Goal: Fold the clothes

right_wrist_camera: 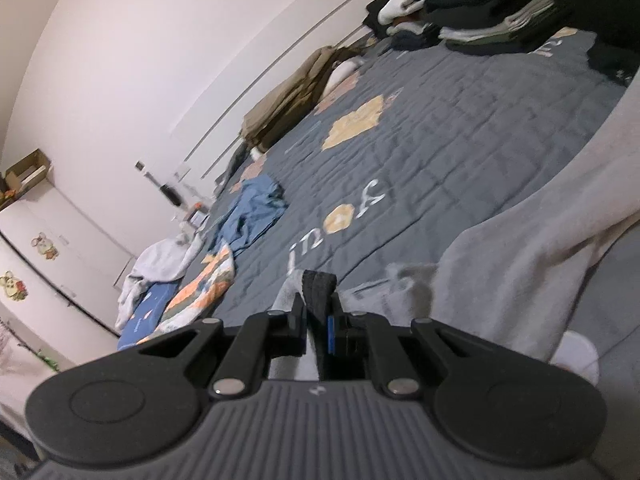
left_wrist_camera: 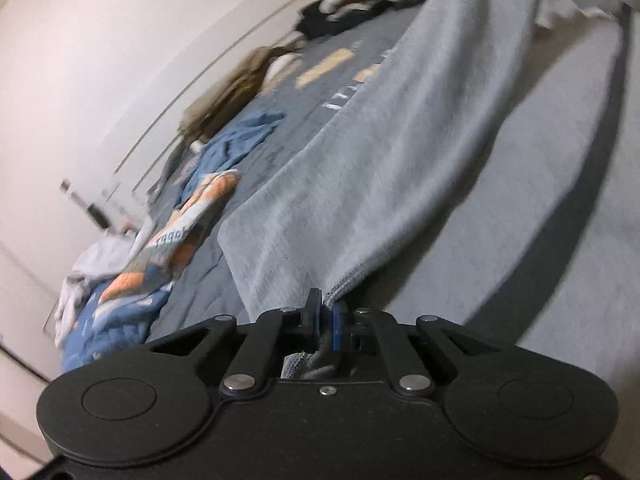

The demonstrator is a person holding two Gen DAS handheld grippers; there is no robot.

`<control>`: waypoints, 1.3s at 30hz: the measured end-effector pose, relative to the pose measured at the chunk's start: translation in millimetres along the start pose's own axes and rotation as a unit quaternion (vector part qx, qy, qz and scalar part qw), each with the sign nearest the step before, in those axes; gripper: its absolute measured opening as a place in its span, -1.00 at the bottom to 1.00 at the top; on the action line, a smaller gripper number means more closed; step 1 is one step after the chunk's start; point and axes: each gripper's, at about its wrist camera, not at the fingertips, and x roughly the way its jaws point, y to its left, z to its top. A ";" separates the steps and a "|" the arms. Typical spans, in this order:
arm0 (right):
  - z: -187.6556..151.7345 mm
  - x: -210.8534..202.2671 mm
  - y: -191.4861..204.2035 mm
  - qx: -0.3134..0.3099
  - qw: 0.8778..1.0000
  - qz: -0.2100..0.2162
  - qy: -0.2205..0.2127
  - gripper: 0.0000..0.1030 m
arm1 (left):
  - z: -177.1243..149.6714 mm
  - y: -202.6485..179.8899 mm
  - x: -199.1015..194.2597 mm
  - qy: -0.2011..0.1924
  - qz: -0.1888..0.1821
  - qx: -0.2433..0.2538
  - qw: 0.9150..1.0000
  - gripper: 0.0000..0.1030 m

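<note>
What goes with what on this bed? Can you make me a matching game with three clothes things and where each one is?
Things:
1. light grey fleece garment
2. crumpled blue cloth
3. stack of folded dark clothes

Places:
A. far end of the grey quilt
B. lying loose near the wall side
C. pinched in the left gripper

Pairs: 1-C, 2-B, 3-A

Both wrist views sit low and close over the quilted bed cover (right_wrist_camera: 460, 128), tilted, facing toward the white wall (right_wrist_camera: 120, 60) at ten o'clock; both share the blue garment (left_wrist_camera: 236, 140), patterned cloth (right_wrist_camera: 208, 284) and brown pile (left_wrist_camera: 228, 88).
</note>
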 end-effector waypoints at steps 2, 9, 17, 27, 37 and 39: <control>-0.4 6.6 -4.7 -0.005 1.000 -0.013 0.012 -0.83 | -0.5 6.3 -7.3 -0.005 0.004 0.009 1.000 -0.90; -5.1 33.3 -16.7 -0.043 0.994 -0.066 0.077 -0.81 | -12.4 -2.0 -4.3 0.043 -0.071 0.025 0.996 -0.83; -16.6 33.5 5.1 -0.168 0.963 -0.155 0.144 -0.71 | -7.0 59.4 -28.9 -0.025 -0.159 -0.172 0.972 0.23; -9.1 28.2 13.5 -0.170 0.967 -0.142 0.126 -0.50 | -20.6 146.7 12.1 -0.068 -0.145 -0.414 0.896 -0.39; -14.2 41.7 8.2 -0.164 0.966 -0.140 0.140 -0.50 | -29.0 154.2 83.5 0.011 -0.106 -0.406 0.908 -0.50; -13.7 43.2 6.2 -0.159 0.967 -0.139 0.140 -0.50 | -31.2 152.5 90.3 0.011 -0.106 -0.410 0.906 -0.50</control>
